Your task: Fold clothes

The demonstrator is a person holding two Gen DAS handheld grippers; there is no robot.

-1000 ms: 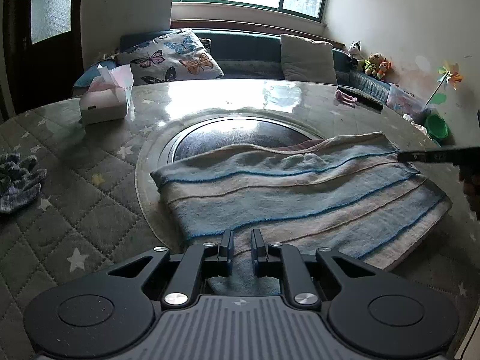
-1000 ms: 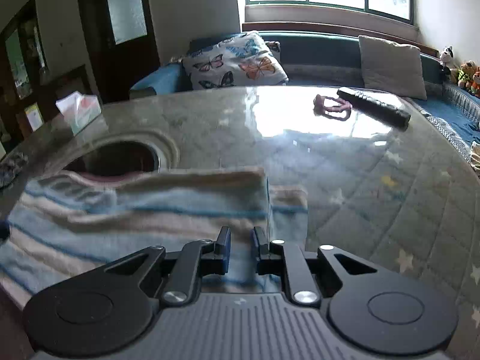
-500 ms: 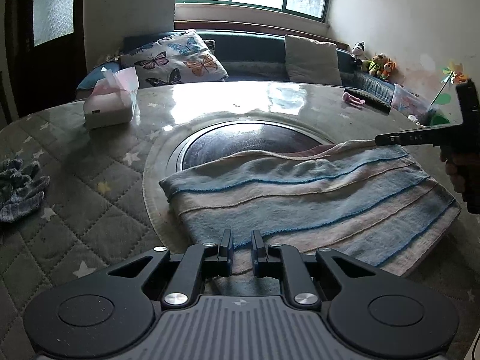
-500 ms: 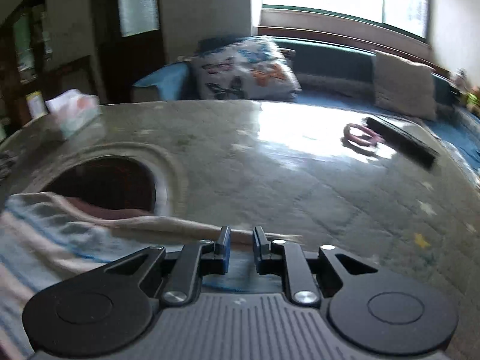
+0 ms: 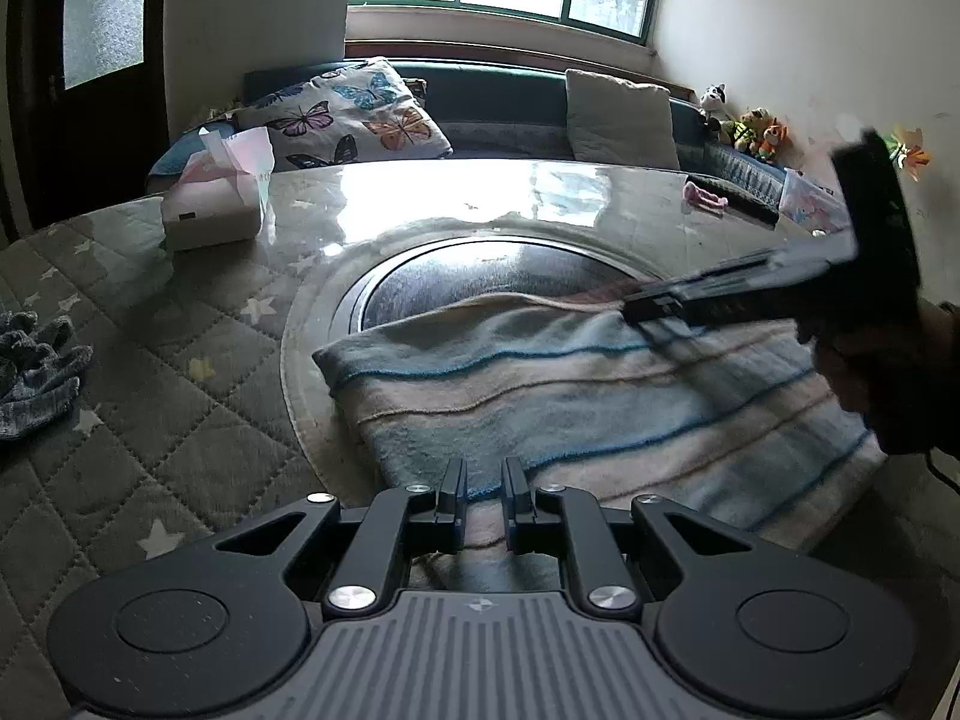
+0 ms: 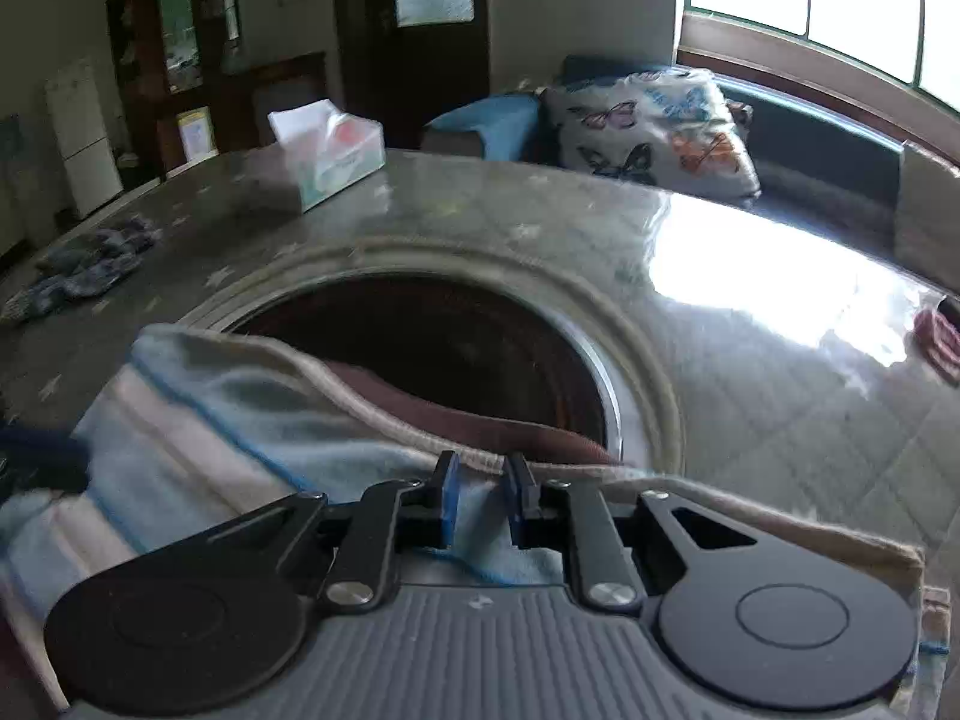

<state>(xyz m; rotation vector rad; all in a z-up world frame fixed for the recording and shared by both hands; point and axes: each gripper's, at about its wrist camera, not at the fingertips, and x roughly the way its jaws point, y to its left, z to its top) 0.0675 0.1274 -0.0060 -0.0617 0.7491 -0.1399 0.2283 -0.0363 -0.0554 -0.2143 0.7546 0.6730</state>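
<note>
A folded striped towel [image 5: 600, 396], pale blue and cream with dark blue lines, lies on the table over the near rim of the round dark inset [image 5: 480, 276]. My left gripper [image 5: 483, 477] sits at the towel's near edge, its jaws close together with cloth between them. My right gripper [image 6: 483, 477] is at the towel's far edge [image 6: 252, 420], jaws close together on the cloth. In the left wrist view the right gripper [image 5: 648, 306] reaches in from the right, blurred, over the towel's far edge.
A tissue box [image 5: 216, 204] stands at the far left of the table. A crumpled grey-blue cloth [image 5: 36, 372] lies at the left edge. A pink object [image 5: 708, 197] and a dark remote lie at the far right. A sofa with cushions [image 5: 348, 120] is behind.
The right gripper has swept from the towel's right end leftward along its far edge, turning to face the tissue box. The left gripper has stayed at the near edge.
</note>
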